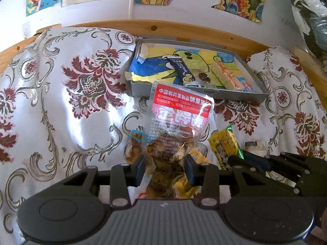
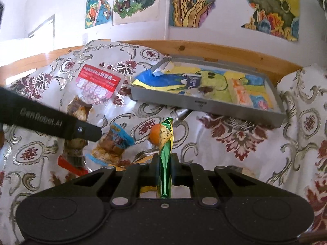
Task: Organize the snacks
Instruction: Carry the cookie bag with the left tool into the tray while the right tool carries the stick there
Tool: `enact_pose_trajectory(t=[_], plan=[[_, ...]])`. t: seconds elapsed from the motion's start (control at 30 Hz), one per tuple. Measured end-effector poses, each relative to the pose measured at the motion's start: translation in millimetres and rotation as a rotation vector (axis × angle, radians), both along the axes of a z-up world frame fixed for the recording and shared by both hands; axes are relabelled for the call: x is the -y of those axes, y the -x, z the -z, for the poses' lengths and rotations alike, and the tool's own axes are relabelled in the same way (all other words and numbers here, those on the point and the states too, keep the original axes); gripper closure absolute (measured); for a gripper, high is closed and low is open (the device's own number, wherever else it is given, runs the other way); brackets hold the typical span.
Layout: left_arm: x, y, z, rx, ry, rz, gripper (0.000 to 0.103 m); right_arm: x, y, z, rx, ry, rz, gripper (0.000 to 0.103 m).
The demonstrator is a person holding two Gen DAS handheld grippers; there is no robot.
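Note:
My left gripper (image 1: 165, 167) is shut on the lower part of a clear egg packet with a red label (image 1: 179, 110), held upright above the cloth. The same packet (image 2: 96, 85) shows at the left of the right wrist view, with the left gripper (image 2: 90, 132) on it. My right gripper (image 2: 165, 163) is shut on a thin green and yellow packet (image 2: 166, 143), seen edge-on. That packet (image 1: 224, 145) and the right gripper (image 1: 241, 160) sit low on the right in the left wrist view. The grey tray (image 1: 173, 92) lies just beyond both packets.
The tray (image 2: 204, 104) is lined with a painted sheet and holds a dark blue packet (image 1: 181, 68), a small brown piece (image 1: 204, 77) and an orange-white bar (image 1: 226, 75). A blue-labelled snack packet (image 2: 116, 140), an orange ball (image 2: 154, 135) and a red packet (image 2: 71, 166) lie on the flowered cloth (image 1: 61, 102).

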State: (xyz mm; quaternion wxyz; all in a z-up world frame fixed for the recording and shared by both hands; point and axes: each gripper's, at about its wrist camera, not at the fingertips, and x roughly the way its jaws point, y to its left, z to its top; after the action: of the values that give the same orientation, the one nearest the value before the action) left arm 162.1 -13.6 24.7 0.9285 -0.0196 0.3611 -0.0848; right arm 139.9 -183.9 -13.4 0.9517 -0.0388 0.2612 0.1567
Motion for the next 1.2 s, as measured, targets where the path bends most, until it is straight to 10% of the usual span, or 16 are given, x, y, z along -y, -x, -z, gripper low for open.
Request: enact_pose_trajectory(t=[0.83,1.2], plan=[[-4,-160,-62,0.186,0.162,0.045,0.059,38,-121,-74,0.277,0.078,0.128,0.093],[-4,-228,-26,0.136,0.274,-0.031,0.059,38,-197,-66,0.193,0.071,0.123,0.093]])
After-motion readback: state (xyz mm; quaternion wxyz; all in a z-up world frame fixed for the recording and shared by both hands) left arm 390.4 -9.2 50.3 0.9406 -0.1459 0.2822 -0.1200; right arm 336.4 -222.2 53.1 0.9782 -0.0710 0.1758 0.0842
